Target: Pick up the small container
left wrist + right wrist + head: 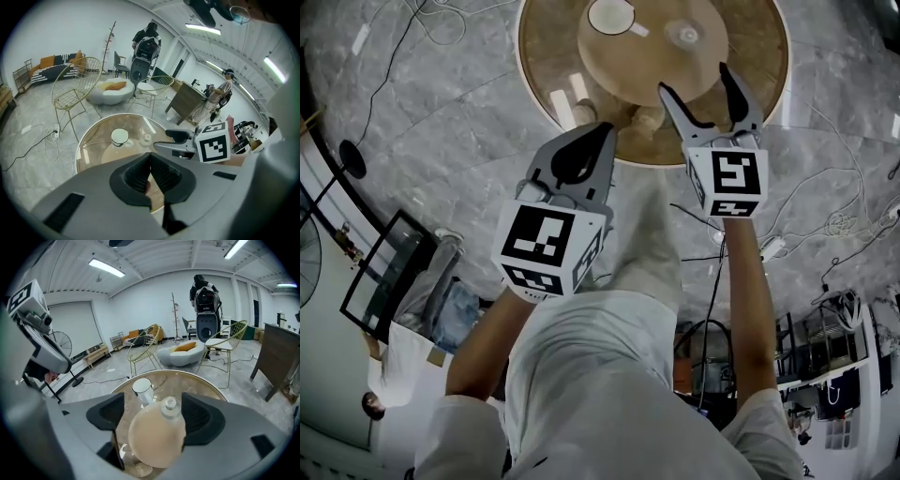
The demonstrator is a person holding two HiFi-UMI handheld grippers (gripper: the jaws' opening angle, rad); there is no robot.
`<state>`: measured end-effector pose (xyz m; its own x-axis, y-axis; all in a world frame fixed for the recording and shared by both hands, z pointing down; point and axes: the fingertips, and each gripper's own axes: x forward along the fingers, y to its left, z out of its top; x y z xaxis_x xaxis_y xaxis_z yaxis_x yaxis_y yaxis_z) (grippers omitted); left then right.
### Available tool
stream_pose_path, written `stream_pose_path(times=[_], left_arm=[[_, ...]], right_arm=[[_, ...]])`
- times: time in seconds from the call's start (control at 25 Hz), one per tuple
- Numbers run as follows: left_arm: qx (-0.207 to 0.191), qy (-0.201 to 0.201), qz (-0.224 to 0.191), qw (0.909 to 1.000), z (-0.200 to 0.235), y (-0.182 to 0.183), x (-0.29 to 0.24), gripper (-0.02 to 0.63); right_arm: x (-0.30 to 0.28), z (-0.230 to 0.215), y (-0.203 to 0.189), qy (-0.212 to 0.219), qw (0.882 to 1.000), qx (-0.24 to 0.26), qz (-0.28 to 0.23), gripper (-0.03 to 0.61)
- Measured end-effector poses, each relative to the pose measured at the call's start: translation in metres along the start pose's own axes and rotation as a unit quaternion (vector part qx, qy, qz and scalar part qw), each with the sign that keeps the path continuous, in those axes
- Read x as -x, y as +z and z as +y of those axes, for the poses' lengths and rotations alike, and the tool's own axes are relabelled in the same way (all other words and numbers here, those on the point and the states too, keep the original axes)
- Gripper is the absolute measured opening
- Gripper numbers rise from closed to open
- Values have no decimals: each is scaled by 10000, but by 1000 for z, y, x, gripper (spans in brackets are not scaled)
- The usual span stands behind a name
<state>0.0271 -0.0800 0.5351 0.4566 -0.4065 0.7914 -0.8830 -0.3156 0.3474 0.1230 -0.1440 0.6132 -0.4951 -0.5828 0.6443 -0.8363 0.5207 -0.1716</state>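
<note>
One round surface (769,84); on it one white cup (611,16), one small container (684,35); near it two grippers (605,131) (694,80); beyond, two wire chairs (75,91) (161,83).

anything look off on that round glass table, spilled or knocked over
Nothing stands out. The white cup and the small clear container both stand upright on the round glass-topped table, apart from each other, with no spill or breakage visible.

Round desk (759,56) with an amber-brown glass top and a white rim, on a grey marble floor (441,122) with pale veins. A white cup (610,16). A frosted, peach-tinted small container (157,437) with a clear stopper. The left tool (605,127) and right tool (695,78) are grey with black pads, and their cubes carry black-and-white square markers. The person's shirt (600,375) is white.
</note>
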Motion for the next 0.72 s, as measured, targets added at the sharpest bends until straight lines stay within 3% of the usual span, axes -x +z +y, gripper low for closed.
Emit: stream_pose_path(times=[0.72], left_arm=[[135, 27, 198, 9997, 5, -34, -36, 20]], right_arm=[[-59, -28, -41, 121, 9988, 329, 337, 453]])
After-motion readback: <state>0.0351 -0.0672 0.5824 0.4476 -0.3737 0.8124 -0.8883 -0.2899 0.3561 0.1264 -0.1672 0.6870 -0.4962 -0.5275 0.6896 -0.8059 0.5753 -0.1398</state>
